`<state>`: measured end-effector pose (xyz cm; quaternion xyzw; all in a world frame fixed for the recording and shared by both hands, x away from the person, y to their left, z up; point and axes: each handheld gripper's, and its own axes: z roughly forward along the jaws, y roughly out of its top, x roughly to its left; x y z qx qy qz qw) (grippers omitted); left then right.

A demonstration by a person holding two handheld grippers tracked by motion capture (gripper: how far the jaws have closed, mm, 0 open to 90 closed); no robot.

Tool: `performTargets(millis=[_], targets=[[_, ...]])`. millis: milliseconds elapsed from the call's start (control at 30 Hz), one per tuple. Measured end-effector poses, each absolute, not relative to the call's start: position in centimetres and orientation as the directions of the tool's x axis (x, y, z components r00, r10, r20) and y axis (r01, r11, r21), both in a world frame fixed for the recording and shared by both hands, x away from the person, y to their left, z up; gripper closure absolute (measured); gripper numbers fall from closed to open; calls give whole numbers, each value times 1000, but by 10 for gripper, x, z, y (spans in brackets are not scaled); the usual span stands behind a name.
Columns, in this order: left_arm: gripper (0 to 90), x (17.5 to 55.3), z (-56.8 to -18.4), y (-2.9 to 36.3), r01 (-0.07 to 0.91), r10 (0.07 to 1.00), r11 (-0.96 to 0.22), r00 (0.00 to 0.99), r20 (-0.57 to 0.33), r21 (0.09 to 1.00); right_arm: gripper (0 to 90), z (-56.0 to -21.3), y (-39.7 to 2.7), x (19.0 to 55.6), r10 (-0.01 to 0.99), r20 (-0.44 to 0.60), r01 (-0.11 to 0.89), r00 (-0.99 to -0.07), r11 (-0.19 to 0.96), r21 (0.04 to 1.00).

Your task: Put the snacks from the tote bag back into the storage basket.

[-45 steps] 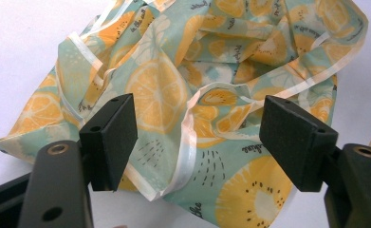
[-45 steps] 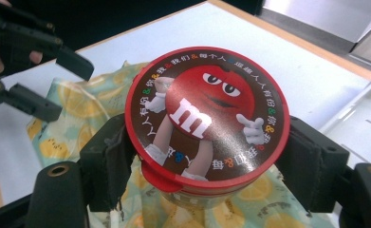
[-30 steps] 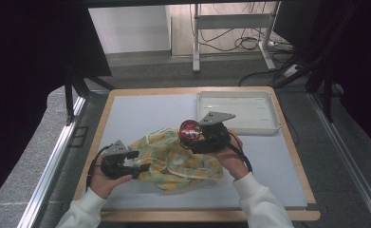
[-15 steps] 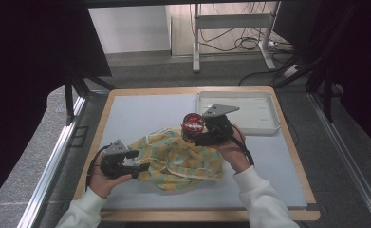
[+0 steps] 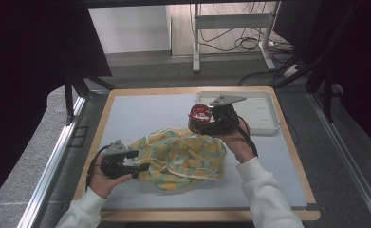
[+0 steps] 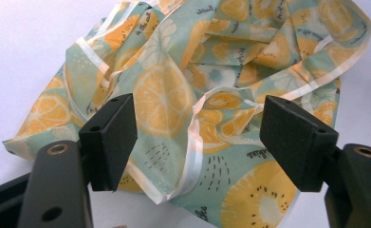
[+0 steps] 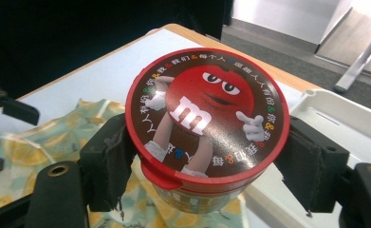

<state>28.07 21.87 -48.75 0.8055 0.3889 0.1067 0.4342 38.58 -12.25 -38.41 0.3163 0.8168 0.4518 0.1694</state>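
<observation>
- Pale blue matting covers the wood-edged table you work at, with grey floor and desk legs beyond it.
- Nearest you, your left gripper sits at the near-left edge of the crumpled cloth, jaws spread wide and gripping nothing; in the left gripper view the fabric and its pale piping lie between and below the pads.
- That lemon-print cloth looks thin, light and limp. Expect it to drape and slide on the mat, so a pinch on the doubled hem or a fold should hold better than one flat layer.
- Whether your left pads actually touch the fabric is hard to judge from these angles; they appear just above it.
- Farther off, your right gripper is clamped on the candy tub, a round container with a red-rimmed printed lid, held over the cloth's far edge.
- The pads press its side wall just under the lid. The tub seems rigid but smooth and rounded, so it could twist or slip; keep the squeeze across its widest part. How full or heavy it is cannot be read.
- The padding on your right gripper's left jaw looks frayed at its lower edge, which may weaken the hold.
- Just beyond and to the right stands the white tray, empty, its near corner close to the tub.
- Nothing else sits on the mat; the heaped cloth itself is the main obstacle beneath the tub.
</observation>
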Motion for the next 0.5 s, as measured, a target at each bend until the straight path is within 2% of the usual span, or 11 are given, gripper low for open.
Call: performTargets(millis=[500], targets=[[287,282,-489,219,537,719,-323,674,-166,780,256,-389,-137,413,724,21,419,-689,376,827]])
